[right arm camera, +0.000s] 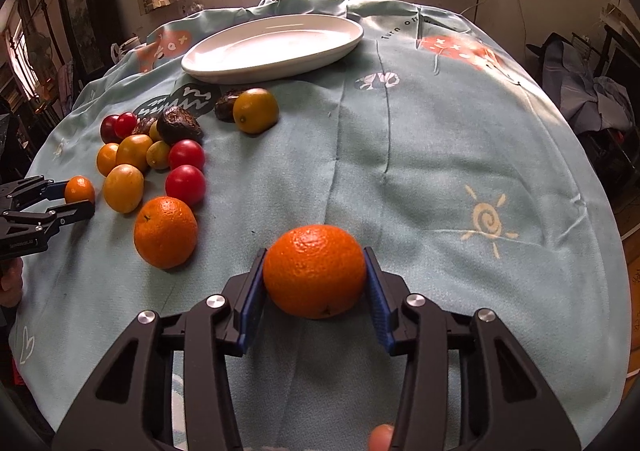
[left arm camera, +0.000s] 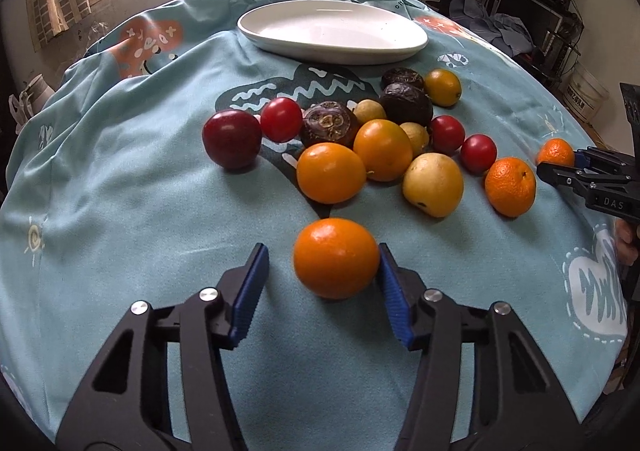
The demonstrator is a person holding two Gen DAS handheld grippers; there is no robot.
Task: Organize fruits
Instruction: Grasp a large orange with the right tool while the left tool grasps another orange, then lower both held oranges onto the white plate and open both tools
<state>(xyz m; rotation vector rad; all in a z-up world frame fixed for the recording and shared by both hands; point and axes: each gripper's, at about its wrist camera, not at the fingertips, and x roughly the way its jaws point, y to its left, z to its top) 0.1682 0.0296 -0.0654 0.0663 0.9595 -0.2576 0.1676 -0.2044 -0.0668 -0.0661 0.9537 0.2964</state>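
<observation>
My left gripper (left arm camera: 322,257) is open around a smooth orange fruit (left arm camera: 336,257) lying on the cloth; the right pad touches it, the left pad stands apart. My right gripper (right arm camera: 314,263) is shut on a mandarin (right arm camera: 314,271), both pads against its sides. The same mandarin (left arm camera: 556,152) and right gripper show at the right edge of the left wrist view. A cluster of oranges, red tomatoes, yellow fruits and dark passion fruits (left arm camera: 380,131) lies mid-table. A white oval plate (left arm camera: 332,31) stands empty at the far side, and it also shows in the right wrist view (right arm camera: 272,47).
A light blue patterned cloth (left arm camera: 120,211) covers the round table. A second mandarin (right arm camera: 165,232) lies left of my right gripper. A window is behind the table; cluttered shelves and a bucket (left arm camera: 586,95) stand at the right.
</observation>
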